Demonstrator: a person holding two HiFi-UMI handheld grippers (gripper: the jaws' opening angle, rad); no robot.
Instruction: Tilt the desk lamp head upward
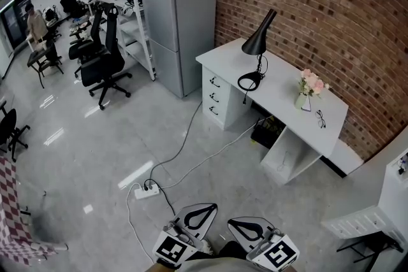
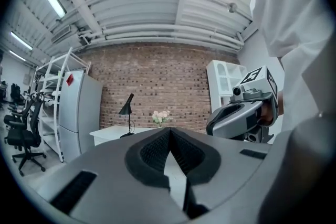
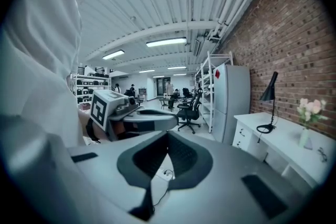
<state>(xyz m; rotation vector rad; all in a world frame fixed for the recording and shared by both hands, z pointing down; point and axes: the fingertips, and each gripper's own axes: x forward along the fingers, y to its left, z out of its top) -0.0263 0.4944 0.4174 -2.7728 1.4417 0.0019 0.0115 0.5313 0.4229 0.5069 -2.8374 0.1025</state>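
Likely light and stiff, the lamp head (image 1: 258, 41) at one o'clock wants a cone pinch; left gripper (image 1: 196, 216) and right gripper (image 1: 250, 226) sit closed, empty.

Desk lamp (image 1: 258, 41): black throughout.
Desk (image 1: 278, 96): white.
Wall (image 1: 331, 3): red-brown brick, pale mortar lines.
Refrigerator (image 1: 182, 16): grey, with a red tag at its upper left.
Flowers (image 1: 312, 81): pink.
Floor (image 1: 95, 137): light grey, glossy.
Left gripper (image 1: 196, 216), right gripper (image 1: 250, 226): grey shells, black pads, black-and-white square markers.
Cloth (image 1: 7, 200), lower left of frame: red-and-white check.
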